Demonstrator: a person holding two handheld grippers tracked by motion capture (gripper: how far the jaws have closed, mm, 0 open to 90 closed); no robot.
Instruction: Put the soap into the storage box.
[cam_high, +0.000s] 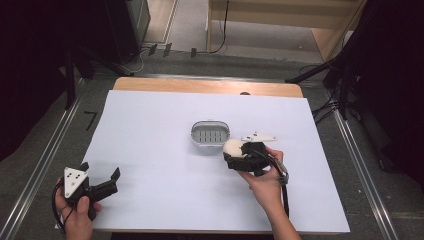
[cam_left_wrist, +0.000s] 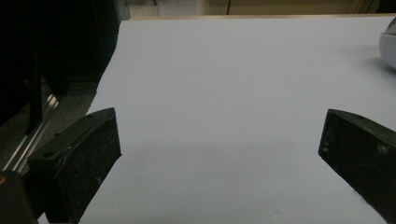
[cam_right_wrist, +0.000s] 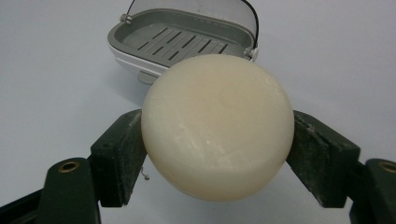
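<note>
Soap dish (cam_high: 210, 134) sits mid-tabletop (cam_high: 150, 150), lid tipped back, slotted grey tray inside bare. Right tongs (cam_high: 235, 152) are clamped on a round bar of soap (cam_right_wrist: 217, 126), one jaw pressed to each side, holding it above the white surface just beside the dish's near edge. Soap is cream-white, smooth, puck-shaped with rounded edges, faint scuffs on its face. Left tongs (cam_high: 100, 172) rest at the near left corner, jaws wide apart, holding nothing.
</note>
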